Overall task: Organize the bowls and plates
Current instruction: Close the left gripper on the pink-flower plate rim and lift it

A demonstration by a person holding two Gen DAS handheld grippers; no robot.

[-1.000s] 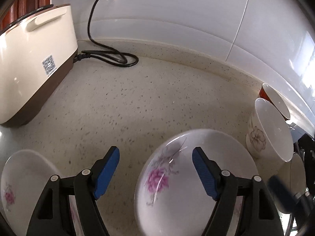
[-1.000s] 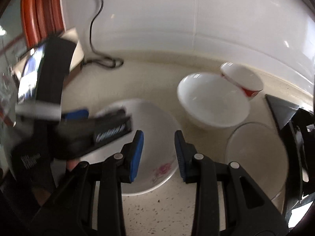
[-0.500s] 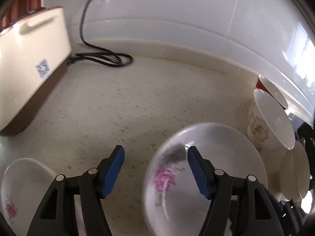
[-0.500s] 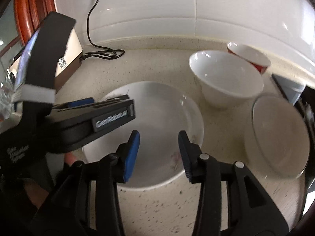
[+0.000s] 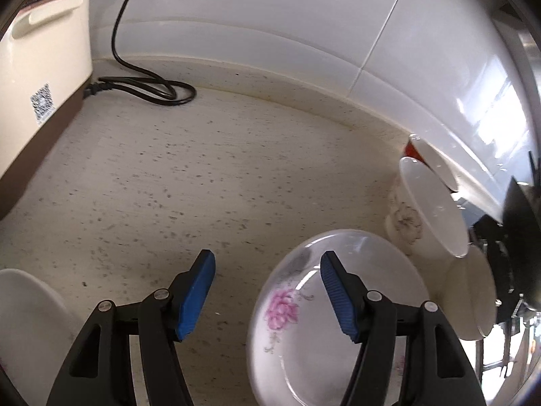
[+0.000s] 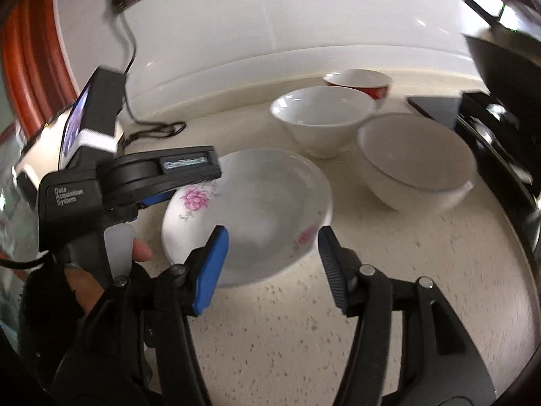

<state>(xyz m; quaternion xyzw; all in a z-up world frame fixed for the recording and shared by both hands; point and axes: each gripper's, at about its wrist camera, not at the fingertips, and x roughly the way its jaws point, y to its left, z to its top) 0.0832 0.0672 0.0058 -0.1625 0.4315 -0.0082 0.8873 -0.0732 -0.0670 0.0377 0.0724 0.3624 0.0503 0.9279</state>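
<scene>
White floral plate (image 6: 257, 209) lies on the speckled bench (image 6: 389, 304) before the bowls; right claw (image 6: 270, 267) gapes at its near rim, left claw (image 5: 267, 291) also apart, so next: close on rim.

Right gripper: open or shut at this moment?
Open. The right gripper shows a wide gap between its blue pads, straddling the flowered plate's near rim.
</scene>
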